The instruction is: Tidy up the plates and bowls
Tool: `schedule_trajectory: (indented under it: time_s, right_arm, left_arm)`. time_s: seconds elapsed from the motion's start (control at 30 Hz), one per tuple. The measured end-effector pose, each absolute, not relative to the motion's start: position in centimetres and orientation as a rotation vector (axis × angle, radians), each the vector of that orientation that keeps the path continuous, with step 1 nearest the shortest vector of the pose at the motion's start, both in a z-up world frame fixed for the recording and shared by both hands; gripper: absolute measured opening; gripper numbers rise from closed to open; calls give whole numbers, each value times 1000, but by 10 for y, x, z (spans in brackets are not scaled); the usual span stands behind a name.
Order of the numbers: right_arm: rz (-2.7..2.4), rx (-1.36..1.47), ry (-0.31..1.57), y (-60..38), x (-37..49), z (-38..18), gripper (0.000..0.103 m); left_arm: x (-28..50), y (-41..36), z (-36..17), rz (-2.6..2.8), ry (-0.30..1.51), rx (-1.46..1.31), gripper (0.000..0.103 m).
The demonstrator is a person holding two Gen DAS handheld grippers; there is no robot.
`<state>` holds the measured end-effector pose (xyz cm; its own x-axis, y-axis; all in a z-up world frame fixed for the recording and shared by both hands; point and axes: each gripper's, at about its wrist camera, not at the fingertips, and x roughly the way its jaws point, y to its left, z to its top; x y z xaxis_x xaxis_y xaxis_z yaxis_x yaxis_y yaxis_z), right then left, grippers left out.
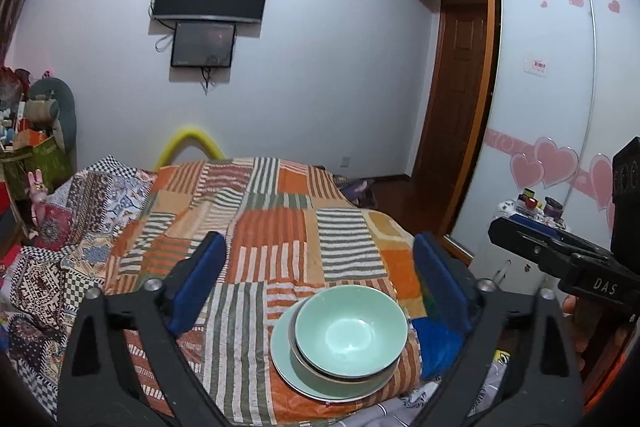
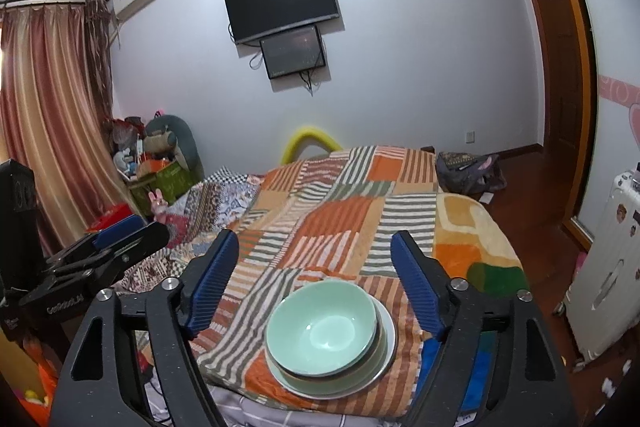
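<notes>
A pale green bowl (image 1: pixel 350 333) sits nested in a second bowl on a pale green plate (image 1: pixel 288 371), all stacked on the striped patchwork blanket (image 1: pixel 280 227) near the bed's front edge. The stack also shows in the right wrist view: the bowl (image 2: pixel 322 327) on the plate (image 2: pixel 386 339). My left gripper (image 1: pixel 318 247) is open and empty, held above and behind the stack. My right gripper (image 2: pixel 314 247) is open and empty, likewise above the stack. Each gripper shows at the edge of the other's view.
The bed fills the middle. A white suitcase (image 2: pixel 604 267) stands on the right floor and a dark bag (image 2: pixel 468 167) lies beyond the bed. Boxes and toys (image 2: pixel 160 163) pile up at the back left by the curtain. A wardrobe with heart stickers (image 1: pixel 548 107) stands right.
</notes>
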<state>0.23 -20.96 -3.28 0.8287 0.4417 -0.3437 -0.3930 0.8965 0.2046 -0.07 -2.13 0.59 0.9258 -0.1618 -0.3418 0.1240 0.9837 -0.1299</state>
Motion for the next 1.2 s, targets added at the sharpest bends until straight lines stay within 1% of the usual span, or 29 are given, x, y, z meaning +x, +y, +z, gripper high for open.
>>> schedule_trajectory:
  time_s: [0.07,0.1,0.13,0.27,0.33,0.4,1.2]
  right_arm:
    - [447,125,387,-208,0,-32,79]
    - [447,121,383,-206,0,-32,81]
    - [445,117,379,-205,-1,-32,85]
    - [444,102,354,-201,-6,-30,90]
    - [438,99,342,-201,-8,-29,97]
    - [432,99,326,-202,-13,-27,101]
    - [421,89,256,-208,-25,-19,102]
  left_arm:
    - [-3,-21,7,-145,356,-105,99]
    - [-3,-20,6,-143,356,-105,100]
    - [-4,-20,6,-142,356,-104,100]
    - [-4,-21,6,-141,354,-98,100]
    - [-4,-21,7,-145,350,-94,100]
    - [-6,-22,7,-145,342,-90,100]
    - [-14,-29,13,-158,312,-68,102]
